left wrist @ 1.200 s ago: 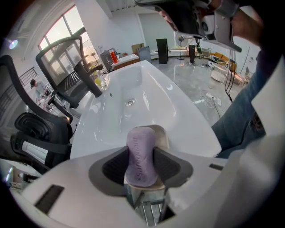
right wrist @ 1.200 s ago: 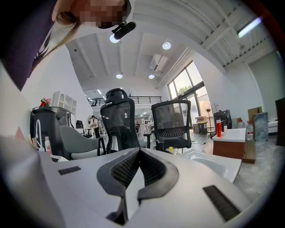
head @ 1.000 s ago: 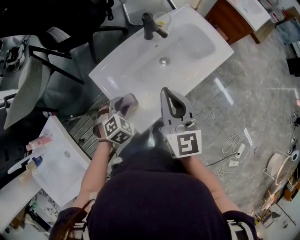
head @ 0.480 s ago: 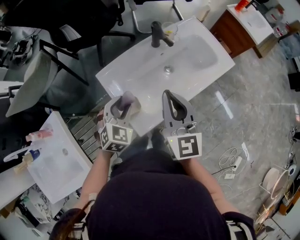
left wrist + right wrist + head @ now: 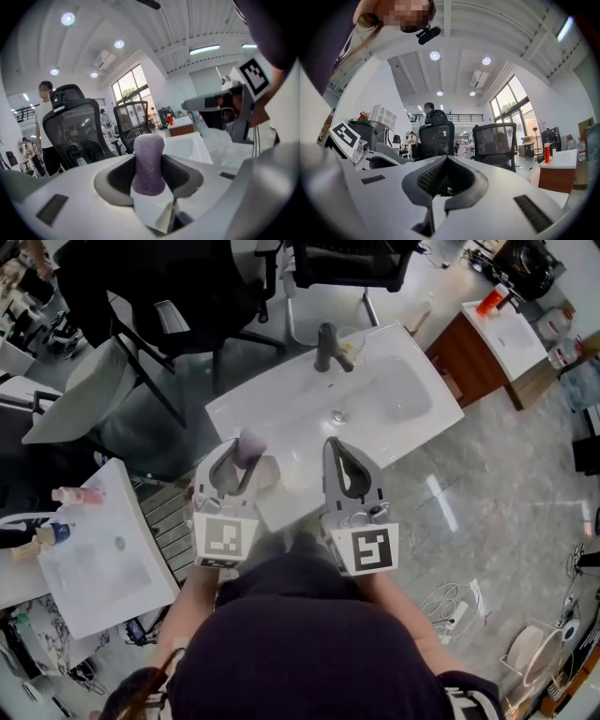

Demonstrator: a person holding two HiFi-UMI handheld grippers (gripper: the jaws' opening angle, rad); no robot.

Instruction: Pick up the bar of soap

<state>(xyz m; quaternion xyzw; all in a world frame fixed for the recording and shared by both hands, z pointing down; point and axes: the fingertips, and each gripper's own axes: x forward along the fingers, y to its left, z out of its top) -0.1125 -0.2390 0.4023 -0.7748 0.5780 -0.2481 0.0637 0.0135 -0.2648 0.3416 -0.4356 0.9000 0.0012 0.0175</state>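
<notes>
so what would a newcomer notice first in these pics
The purple bar of soap stands upright, clamped in the left gripper, by the near left corner of the white sink. Beside it the right gripper is shut with nothing between its jaws. Black office chairs stand behind the sink.

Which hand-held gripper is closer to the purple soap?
Left. The left hand-held gripper is clamped on the soap bar; the right hand-held gripper sits beside it, shut and empty, not touching.

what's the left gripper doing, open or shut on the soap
Shut on it. The left gripper clamps the purple bar of soap, which stands upright between its pads with no gap showing.
</notes>
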